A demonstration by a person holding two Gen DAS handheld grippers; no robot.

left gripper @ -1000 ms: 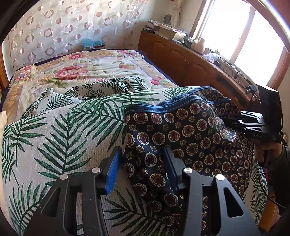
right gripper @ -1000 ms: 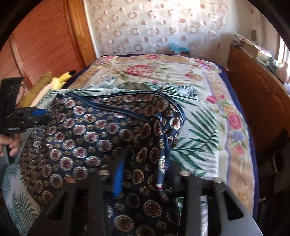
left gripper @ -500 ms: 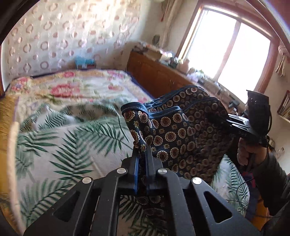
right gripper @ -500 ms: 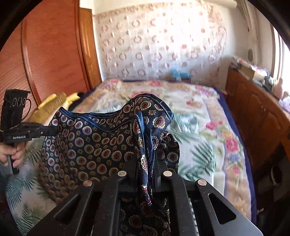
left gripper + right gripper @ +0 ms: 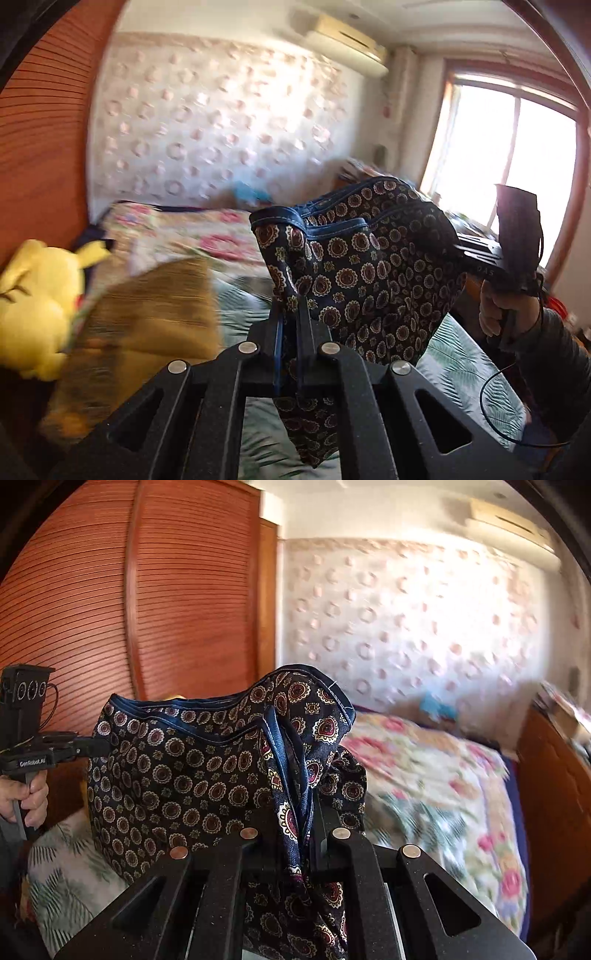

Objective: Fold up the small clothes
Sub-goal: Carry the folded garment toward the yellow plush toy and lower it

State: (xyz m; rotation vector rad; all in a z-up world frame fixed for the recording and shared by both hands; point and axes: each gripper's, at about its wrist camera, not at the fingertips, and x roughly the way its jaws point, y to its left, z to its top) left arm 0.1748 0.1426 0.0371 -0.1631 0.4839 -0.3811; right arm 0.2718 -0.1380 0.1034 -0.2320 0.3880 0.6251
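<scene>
Garment (image 5: pixel 369 266) hangs between both tools (probably above the bed (image 5: pixel 424 775)).

we see a bed (image 5: pixel 461 797) with a flower blanket (image 5: pixel 207 236) on it. a leaf cover (image 5: pixel 70 878) lies on the near part, and a yellow toy (image 5: pixel 37 295) sits beside it.

Sunlit window (image 5: pixel 517 155), louvred wooden wardrobe (image 5: pixel 110 609), floral bed (image 5: pixel 424 775).
</scene>
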